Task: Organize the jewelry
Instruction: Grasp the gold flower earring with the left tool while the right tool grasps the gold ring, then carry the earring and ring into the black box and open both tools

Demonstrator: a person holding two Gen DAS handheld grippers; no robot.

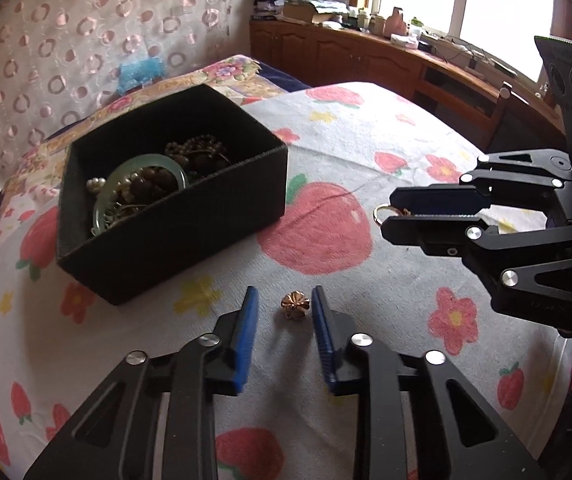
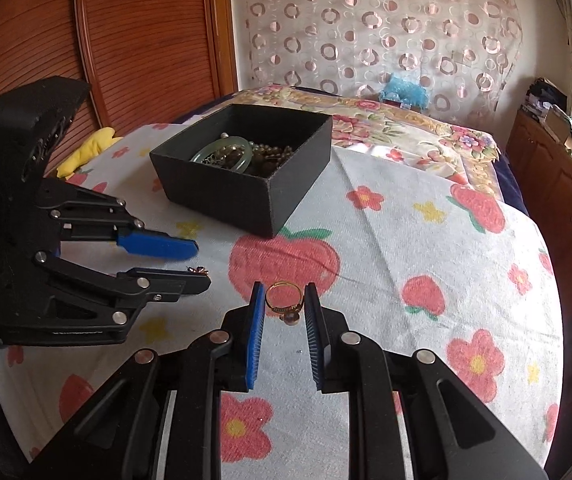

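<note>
Left gripper [image 1: 285, 300] low over the bed, fingers apart, pointing toward 12 o'clock in left wrist view. Gold flower-shaped piece [image 1: 295, 305] lies on the blanket between its blue pads [image 1: 246, 332], nearer the right pad, touching neither. Right gripper [image 2: 284, 300] also low, fingers apart. Gold ring [image 2: 284, 299] sits between its tips; contact with the pads cannot be told. In left wrist view the right gripper comes in from 3 o'clock, ring edge poking out at its tips. Black box [image 1: 174, 220] at 10 o'clock of the left gripper, well apart; 12 o'clock of the right gripper in right wrist view. Inside it: green bangle [image 1: 126, 172], dark bead strands [image 1: 198, 152], pearls [image 1: 96, 184]. Surface: strawberry-and-flower blanket [image 1: 365, 152] over a bed, floral quilt [image 2: 405, 124] beyond. Circle-print curtain [image 2: 365, 20] behind, wooden headboard [image 2: 126, 32] at 10 o'clock, wooden cabinet [image 1: 345, 52] with clutter under a window [image 1: 465, 0].
</note>
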